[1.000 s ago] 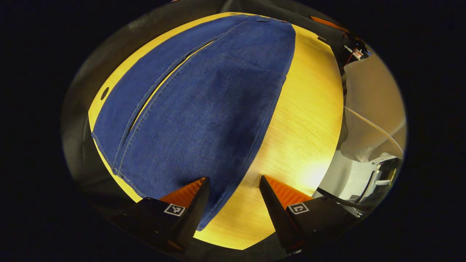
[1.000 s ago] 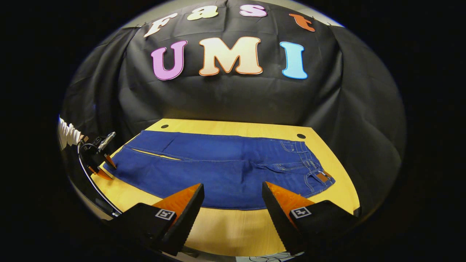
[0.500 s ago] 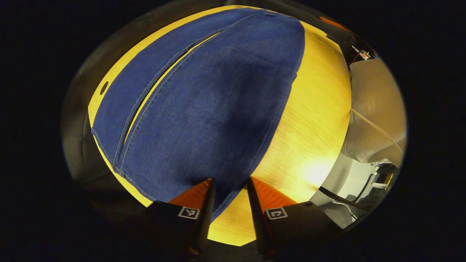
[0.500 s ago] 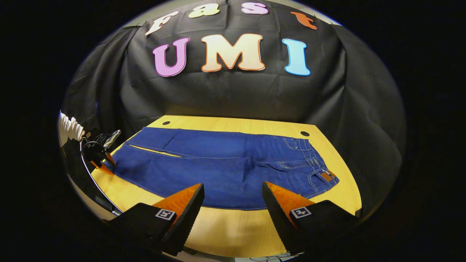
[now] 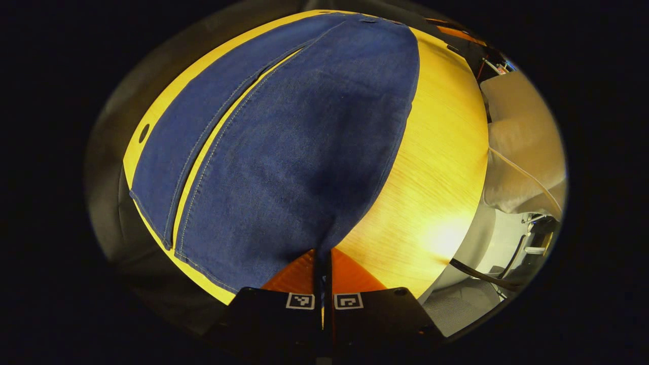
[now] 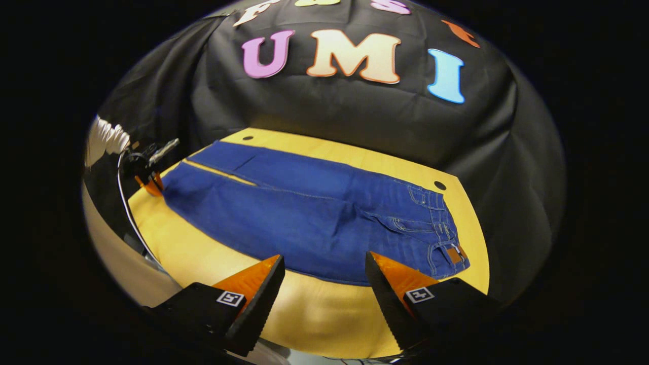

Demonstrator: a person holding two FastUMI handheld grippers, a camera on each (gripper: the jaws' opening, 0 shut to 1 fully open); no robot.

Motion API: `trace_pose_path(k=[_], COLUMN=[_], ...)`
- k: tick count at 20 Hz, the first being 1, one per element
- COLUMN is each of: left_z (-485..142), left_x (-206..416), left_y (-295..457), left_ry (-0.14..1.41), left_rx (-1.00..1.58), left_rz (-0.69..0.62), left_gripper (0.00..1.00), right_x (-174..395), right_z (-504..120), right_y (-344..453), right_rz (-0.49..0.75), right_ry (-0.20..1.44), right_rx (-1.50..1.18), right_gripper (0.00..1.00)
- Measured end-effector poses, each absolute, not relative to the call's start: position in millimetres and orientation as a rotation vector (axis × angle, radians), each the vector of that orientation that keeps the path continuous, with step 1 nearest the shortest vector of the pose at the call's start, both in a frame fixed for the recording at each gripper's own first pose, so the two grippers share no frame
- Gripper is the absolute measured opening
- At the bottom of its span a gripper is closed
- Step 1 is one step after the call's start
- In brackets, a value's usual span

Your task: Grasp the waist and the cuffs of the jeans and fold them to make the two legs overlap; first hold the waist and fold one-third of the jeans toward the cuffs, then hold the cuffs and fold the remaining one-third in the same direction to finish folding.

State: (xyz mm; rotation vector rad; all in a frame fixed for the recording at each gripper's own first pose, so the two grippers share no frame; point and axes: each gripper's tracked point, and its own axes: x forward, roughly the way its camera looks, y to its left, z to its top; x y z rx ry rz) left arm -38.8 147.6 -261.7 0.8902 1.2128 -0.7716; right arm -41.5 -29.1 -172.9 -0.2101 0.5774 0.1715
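Left gripper view: left gripper (image 5: pixel 322 258) clamped on jeans (image 5: pixel 284 142) cuff corner; right gripper (image 6: pixel 324 276) wide open, jeans just ahead.

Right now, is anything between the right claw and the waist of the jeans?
Nothing visible. The right claw hangs open over bare table, and the waist of the jeans lies flat just beyond, uncovered. The left claw is at the cuff end.
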Motion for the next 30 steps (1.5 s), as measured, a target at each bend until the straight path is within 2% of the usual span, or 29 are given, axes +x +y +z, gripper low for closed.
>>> trace_pose_path(k=[6, 9, 23, 24, 25, 30], left_z=[-261, -260, -260, -261, -261, -261], left_x=[-39, -40, -40, -40, -40, -40], left_y=[149, 150, 152, 152, 152, 150], left_ry=[1.234, 1.25, 1.328, 1.332, 1.335, 1.343], left_rx=[0.911, 0.914, 0.946, 0.945, 0.942, 0.932], left_rz=[-0.774, -0.765, -0.672, -0.671, -0.67, -0.666], left_gripper=[0.0, 0.0, 0.0, 0.0, 0.0, 0.0], right_x=[-40, -36, -11, -13, -12, -13], right_z=[-213, -232, -296, -293, -295, -298], right_y=[-73, -89, -120, -120, -118, -121], right_rz=[0.374, 0.449, 0.619, 0.627, 0.638, 0.606], right_ry=[0.756, 0.845, 1.054, 1.07, 1.093, 1.167], right_rx=[-0.57, -0.608, -0.625, -0.616, -0.594, -0.596], right_gripper=[0.99, 0.99, 0.99, 0.96, 0.99, 0.97])
